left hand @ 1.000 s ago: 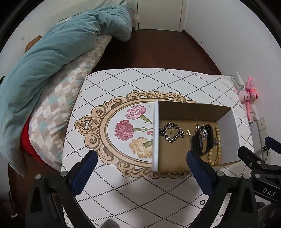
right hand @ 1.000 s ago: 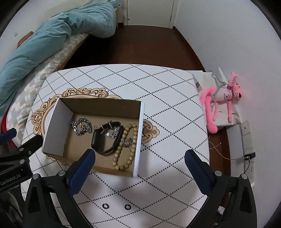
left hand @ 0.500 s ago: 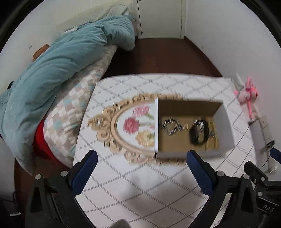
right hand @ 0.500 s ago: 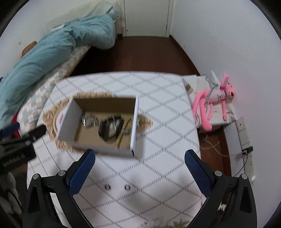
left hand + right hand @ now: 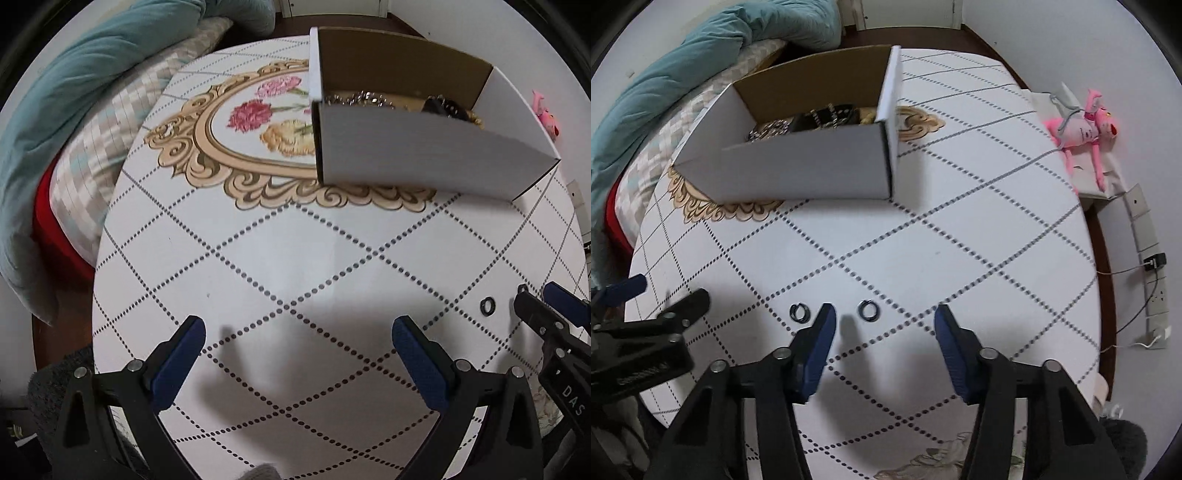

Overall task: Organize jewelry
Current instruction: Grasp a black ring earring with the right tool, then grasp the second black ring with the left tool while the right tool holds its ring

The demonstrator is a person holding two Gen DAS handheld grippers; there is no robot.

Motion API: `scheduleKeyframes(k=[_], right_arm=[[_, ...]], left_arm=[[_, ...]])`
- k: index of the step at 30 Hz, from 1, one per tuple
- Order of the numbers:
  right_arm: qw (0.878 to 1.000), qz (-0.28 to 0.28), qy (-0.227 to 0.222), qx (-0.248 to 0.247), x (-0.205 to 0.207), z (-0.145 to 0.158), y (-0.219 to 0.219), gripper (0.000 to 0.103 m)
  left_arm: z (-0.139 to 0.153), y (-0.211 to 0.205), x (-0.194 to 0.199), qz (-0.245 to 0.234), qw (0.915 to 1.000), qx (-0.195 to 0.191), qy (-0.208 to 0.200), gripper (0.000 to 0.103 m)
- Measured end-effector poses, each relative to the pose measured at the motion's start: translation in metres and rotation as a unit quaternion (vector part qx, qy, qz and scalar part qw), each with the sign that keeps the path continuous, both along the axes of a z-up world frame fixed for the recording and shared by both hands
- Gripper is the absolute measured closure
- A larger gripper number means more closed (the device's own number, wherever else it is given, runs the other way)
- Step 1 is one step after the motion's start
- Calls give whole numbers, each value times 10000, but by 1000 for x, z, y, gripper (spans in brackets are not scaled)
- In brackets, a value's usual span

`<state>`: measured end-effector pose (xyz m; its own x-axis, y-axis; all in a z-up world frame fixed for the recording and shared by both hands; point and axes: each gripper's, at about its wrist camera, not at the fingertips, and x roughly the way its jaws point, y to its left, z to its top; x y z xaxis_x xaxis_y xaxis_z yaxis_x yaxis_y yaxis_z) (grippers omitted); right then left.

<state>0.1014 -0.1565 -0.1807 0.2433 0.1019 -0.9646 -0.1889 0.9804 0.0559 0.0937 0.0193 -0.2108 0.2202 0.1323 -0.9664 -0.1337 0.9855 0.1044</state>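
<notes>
Cardboard box (image 5: 812, 162): on patterned table (image 5: 960, 229), holding chain bracelet (image 5: 768, 130), black band (image 5: 827, 115), beads.
2 dark rings (image 5: 799, 312) (image 5: 869, 309): on table, nearer than box.
Right gripper (image 5: 884, 323): spread, empty, low over right ring.
Left gripper (image 5: 297, 345): spread, empty, left of rings.

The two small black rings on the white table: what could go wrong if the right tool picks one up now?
1. The small black ring lies flat between the open right tool fingers, so they may slide over it.
2. The second black ring lies just outside the left finger; closing could knock it away.
3. The left tool is close; they could collide.
</notes>
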Motion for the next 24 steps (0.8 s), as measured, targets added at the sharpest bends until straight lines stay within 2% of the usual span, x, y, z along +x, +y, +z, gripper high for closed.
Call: scheduleKeyframes(k=[1, 2, 5, 6, 11, 19, 22, 24], right_arm=[[10000, 19, 4, 10, 0, -1, 1, 61], [10000, 31, -52, -19, -1, -2, 3, 62], [9997, 91, -192, -120, -2, -1, 7, 80], [9995, 99, -224, -179, -3, -1, 8, 91], [9998, -86, -201, 32, -2, 5, -5, 91], [9973, -671, -297, 82, 1, 24, -51, 91], [9958, -862, -296, 73, -1, 26, -66, 91], [9951, -941, -297, 81, -2, 26, -75, 91]], left_arm=[[-1, 0, 0, 8, 10000, -1, 16, 0], [-2, 1, -1, 14, 10000, -7, 19, 0], [-3, 1, 0, 35, 10000, 10, 8, 0], [-4, 0, -1, 51, 10000, -1, 4, 0], [1, -8, 1, 3, 9999, -117, -103, 0], [3, -62, 3, -517, 9972, -485, -233, 0], [3, -81, 4, -760, 9952, -524, -332, 5], [2, -92, 4, -905, 9941, -469, -361, 19]])
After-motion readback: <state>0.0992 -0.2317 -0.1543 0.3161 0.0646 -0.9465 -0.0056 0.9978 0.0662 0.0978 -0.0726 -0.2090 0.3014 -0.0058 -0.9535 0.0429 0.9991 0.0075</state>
